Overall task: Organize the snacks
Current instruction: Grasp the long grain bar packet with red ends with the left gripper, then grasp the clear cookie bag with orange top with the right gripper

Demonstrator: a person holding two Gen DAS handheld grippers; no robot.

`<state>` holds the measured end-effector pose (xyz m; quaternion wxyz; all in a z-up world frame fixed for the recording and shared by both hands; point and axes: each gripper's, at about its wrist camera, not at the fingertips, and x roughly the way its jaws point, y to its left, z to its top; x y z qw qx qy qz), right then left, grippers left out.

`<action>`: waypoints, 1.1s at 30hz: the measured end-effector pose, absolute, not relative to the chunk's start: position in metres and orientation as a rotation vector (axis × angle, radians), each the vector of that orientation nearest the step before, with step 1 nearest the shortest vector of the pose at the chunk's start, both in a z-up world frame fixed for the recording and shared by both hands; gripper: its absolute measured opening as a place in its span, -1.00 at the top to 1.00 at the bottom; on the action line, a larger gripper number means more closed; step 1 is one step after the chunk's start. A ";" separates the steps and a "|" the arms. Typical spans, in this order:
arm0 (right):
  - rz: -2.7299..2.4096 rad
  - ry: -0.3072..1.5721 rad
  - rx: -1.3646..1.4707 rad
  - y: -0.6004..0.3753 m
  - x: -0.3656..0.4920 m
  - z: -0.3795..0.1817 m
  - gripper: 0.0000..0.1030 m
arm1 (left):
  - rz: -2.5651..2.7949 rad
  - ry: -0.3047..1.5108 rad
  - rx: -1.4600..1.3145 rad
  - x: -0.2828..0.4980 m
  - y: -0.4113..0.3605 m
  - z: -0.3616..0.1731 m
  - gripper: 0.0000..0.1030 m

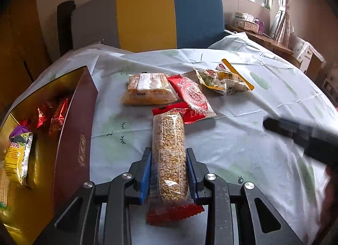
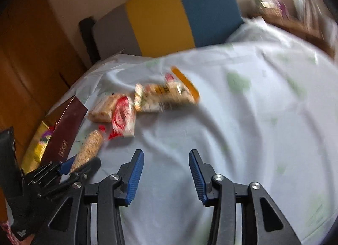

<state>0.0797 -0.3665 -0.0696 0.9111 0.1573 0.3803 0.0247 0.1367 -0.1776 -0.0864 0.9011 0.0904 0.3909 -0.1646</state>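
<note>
Left wrist view: the puffed-grain bar [image 1: 170, 156], a clear wrapper with red crimped ends, lies lengthwise between the blue pads of the left gripper [image 1: 169, 156]. The jaws are closed against both long sides of the bar, gripping it near its near end. The far red end of the bar overlaps the red-and-white packet [image 1: 193, 99] on the table [image 1: 243, 139], which is covered with a pale printed cloth. Beyond that packet lie an orange cracker pack [image 1: 147, 88] and a cluster of yellow-trimmed packets [image 1: 226, 80], all close together. To the left, just beside the bar, stands an open maroon box [image 1: 74, 131] with a gold interior; it holds red-wrapped sweets [image 1: 55, 114] and a yellow packet [image 1: 18, 156].

Right wrist view: the right gripper [image 2: 166, 173] hovers above bare cloth, well apart from the snacks, with jaws spread wide and holding nothing. This view is motion-blurred. A chair back [image 1: 147, 17] in grey, yellow and blue stands behind the table.
</note>
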 end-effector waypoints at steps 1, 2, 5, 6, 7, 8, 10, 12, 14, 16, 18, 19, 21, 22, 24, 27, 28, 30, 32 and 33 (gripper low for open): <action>0.055 0.786 0.298 -0.367 0.087 -0.063 0.10 | -0.341 0.807 0.187 0.136 -0.177 -0.087 0.40; 0.051 0.793 0.278 -0.368 0.096 -0.056 0.10 | -0.340 0.805 0.187 0.136 -0.178 -0.087 0.40; 0.020 0.811 0.283 -0.383 0.132 -0.046 0.10 | -0.340 0.797 0.185 0.135 -0.177 -0.088 0.40; 0.007 0.823 0.294 -0.388 0.143 -0.047 0.10 | -0.340 0.794 0.183 0.134 -0.177 -0.088 0.40; -0.013 0.835 0.317 -0.395 0.155 -0.049 0.10 | -0.341 0.792 0.183 0.134 -0.177 -0.089 0.40; -0.015 0.840 0.349 -0.400 0.163 -0.050 0.10 | -0.341 0.789 0.181 0.134 -0.177 -0.089 0.40; 0.005 0.856 0.443 -0.410 0.182 -0.058 0.10 | -0.341 0.782 0.180 0.133 -0.176 -0.089 0.39; -0.009 0.872 0.466 -0.413 0.195 -0.066 0.13 | -0.342 0.777 0.179 0.132 -0.175 -0.090 0.39; -0.009 0.901 0.495 -0.415 0.200 -0.076 0.21 | -0.343 0.775 0.178 0.131 -0.175 -0.090 0.39; 0.006 0.883 0.543 -0.418 0.193 -0.078 0.25 | -0.345 0.773 0.173 0.130 -0.174 -0.090 0.39; 0.026 0.884 0.552 -0.417 0.181 -0.079 0.25 | -0.347 0.774 0.171 0.130 -0.173 -0.090 0.39; 0.035 0.877 0.552 -0.415 0.172 -0.079 0.25 | -0.347 0.774 0.171 0.130 -0.173 -0.090 0.39; 0.074 0.884 0.548 -0.411 0.155 -0.080 0.24 | -0.348 0.775 0.170 0.131 -0.172 -0.090 0.39; 0.101 0.896 0.540 -0.407 0.148 -0.080 0.24 | -0.349 0.775 0.169 0.131 -0.172 -0.089 0.39; 0.113 0.928 0.474 -0.398 0.137 -0.078 0.24 | -0.350 0.775 0.169 0.131 -0.172 -0.089 0.39; 0.092 0.846 0.272 -0.386 0.123 -0.054 0.10 | -0.350 0.775 0.169 0.131 -0.172 -0.089 0.39; 0.076 0.806 0.191 -0.381 0.123 -0.045 0.03 | -0.350 0.775 0.169 0.131 -0.172 -0.089 0.39; 0.085 0.733 0.033 -0.369 0.126 -0.029 -0.17 | -0.350 0.775 0.169 0.131 -0.172 -0.089 0.39; 0.162 0.728 -0.085 -0.355 0.140 -0.023 -0.23 | -0.351 0.774 0.169 0.131 -0.172 -0.090 0.39; 0.199 0.744 -0.128 -0.351 0.149 -0.024 -0.23 | -0.350 0.774 0.169 0.131 -0.172 -0.090 0.39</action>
